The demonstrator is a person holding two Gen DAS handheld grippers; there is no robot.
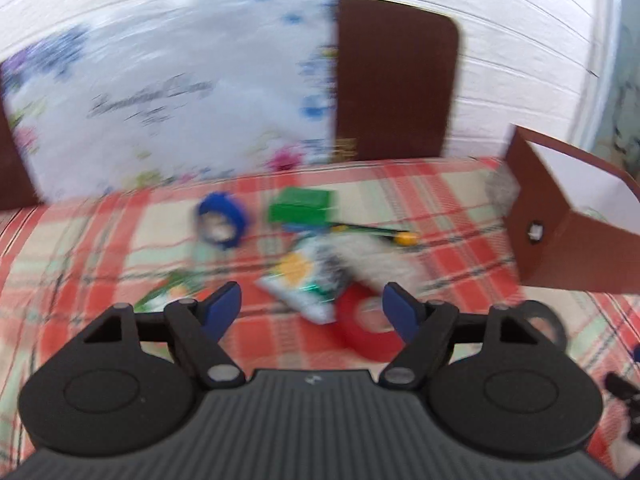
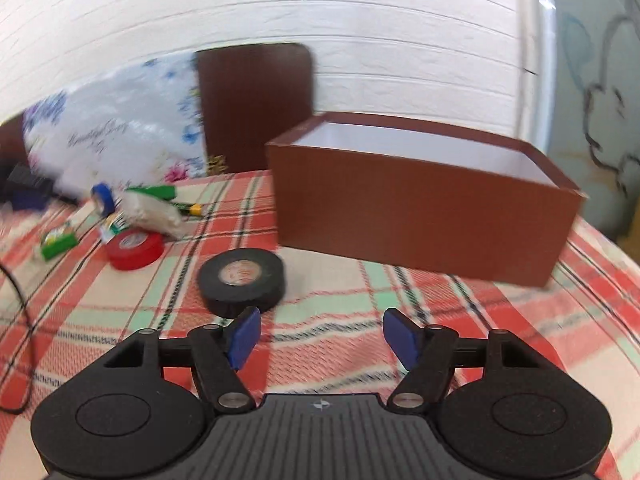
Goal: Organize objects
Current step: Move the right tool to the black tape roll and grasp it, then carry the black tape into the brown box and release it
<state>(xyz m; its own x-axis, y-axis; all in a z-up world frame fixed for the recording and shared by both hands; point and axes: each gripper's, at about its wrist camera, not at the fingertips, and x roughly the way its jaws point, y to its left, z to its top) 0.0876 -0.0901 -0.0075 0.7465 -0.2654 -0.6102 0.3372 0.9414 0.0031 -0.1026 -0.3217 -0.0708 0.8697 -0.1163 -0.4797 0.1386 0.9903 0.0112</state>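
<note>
While both grippers hover with fingers spread wide and nothing between them, the left gripper (image 1: 312, 308) faces the red tape roll (image 1: 366, 328) and crinkled snack packets (image 1: 308, 280) — the right gripper (image 2: 318, 338) sits just behind the black tape roll (image 2: 242, 280), near the open brown cardboard box (image 2: 420, 204) on the plaid cloth (image 2: 360, 300).
</note>
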